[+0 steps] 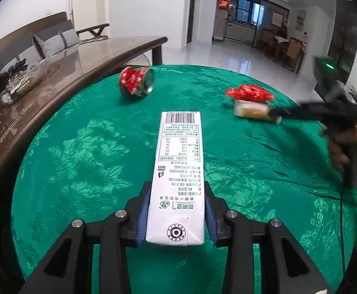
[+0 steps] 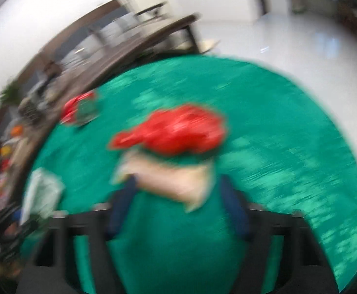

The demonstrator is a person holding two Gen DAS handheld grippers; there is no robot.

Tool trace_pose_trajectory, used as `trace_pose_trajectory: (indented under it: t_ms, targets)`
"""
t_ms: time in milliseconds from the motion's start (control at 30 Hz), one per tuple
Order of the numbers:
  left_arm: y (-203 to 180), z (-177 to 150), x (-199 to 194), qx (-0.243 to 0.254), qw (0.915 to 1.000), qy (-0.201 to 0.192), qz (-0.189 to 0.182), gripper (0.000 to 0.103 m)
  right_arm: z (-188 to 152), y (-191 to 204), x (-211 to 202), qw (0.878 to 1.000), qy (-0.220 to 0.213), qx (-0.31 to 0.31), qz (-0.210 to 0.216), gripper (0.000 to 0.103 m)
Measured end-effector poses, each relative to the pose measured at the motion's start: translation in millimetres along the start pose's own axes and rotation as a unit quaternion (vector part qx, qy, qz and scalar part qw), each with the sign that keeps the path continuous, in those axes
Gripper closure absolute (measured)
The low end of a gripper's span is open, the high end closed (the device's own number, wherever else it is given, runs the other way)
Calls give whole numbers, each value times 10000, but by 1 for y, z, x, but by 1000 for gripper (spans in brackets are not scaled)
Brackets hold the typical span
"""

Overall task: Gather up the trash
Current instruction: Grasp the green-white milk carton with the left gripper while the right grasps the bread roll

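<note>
**Op:** Right, my left gripper (image 1: 177,216) is clamped on the carton (image 1: 178,171), both blue pads flat against its long sides near the base, the rest sticking out forward over the desk (image 1: 80,147). Whether the carton rests on the cloth or hangs just above it, I cannot tell.

**Spotter:** And the right?

**Op:** My right gripper (image 2: 178,193) has its fingers spread either side of the beige wrapper (image 2: 173,181), with the red wrapper (image 2: 176,129) just beyond it. The view is badly smeared, so I judge the fingers apart and around the beige piece, not yet squeezing it.

**Spotter:** How do I tell you to take it?

**Op:** I want to slow down first; that blur tells me I am moving fast. Then centre the beige wrapper between the fingers, come low to the cloth, and close gently, since thin packaging probably crumples or slides out. I should avoid snagging the green cloth, which already shows wrinkles.

**Spotter:** What does each camera give you?

**Op:** The left wrist view is sharp: it shows the crushed can (image 1: 136,82) far across the desk, well apart from both wrappers, and my right gripper from the side, fingertips at the beige wrapper's end. The right wrist view alone shows the wrapper sitting between the fingers.
</note>
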State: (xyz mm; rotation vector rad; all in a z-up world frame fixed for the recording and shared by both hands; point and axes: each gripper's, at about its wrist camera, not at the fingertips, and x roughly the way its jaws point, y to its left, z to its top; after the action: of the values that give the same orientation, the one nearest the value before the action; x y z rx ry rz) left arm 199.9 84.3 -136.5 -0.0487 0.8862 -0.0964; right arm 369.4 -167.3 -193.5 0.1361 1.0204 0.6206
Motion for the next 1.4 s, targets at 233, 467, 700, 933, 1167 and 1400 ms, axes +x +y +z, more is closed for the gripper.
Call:
trace_pose_trajectory:
  t_ms: [233, 467, 700, 933, 1167, 1400]
  targets:
    - [13, 2, -1, -226, 9997, 48, -8, 63, -29, 73, -19, 9868, 537, -1505, 253, 25]
    - [8, -3, 2, -175, 9998, 39, 82, 64, 3, 98, 40, 9858, 526, -1490, -563, 49]
    - [-12, -14, -9, -134, 9993, 69, -341, 64, -38, 97, 9, 9871, 496, -1246, -878, 85]
    - [-44, -52, -36, -59, 9973, 192, -702, 56, -159, 111, -79, 9887, 323, -1098, -965, 83]
    - [-75, -66, -21, 463, 9979, 390, -227, 24, -184, 113, -70, 9807, -39, -1343, -1423, 38]
    - [-75, -70, -12, 461, 9984, 341, -37, 16, -187, 116, -72, 9794, -193, -1391, -1455, 37]
